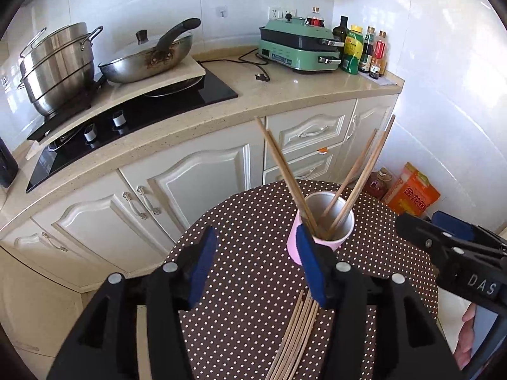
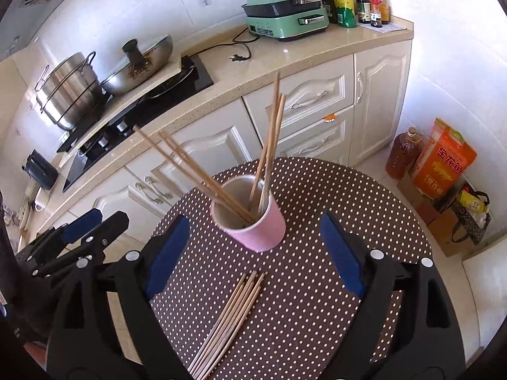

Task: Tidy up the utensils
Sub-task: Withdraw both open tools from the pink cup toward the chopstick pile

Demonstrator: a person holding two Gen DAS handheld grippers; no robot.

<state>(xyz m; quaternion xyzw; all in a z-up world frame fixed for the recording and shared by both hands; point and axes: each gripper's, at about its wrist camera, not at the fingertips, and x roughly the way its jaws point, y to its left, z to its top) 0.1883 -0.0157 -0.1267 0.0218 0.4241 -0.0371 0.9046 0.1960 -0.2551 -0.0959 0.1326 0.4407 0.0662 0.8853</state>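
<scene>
A pink cup stands on the round brown polka-dot table. Several wooden chopsticks stand in it, leaning left and right. A bundle of several more chopsticks lies flat on the table in front of the cup. My left gripper is open and empty, just left of the cup. My right gripper is open and empty, just behind the loose bundle. Each gripper also shows at the edge of the other view.
Behind the table runs a counter with a stove, a steel pot, a wok, a green appliance and bottles. An oil bottle and orange box stand on the floor at right.
</scene>
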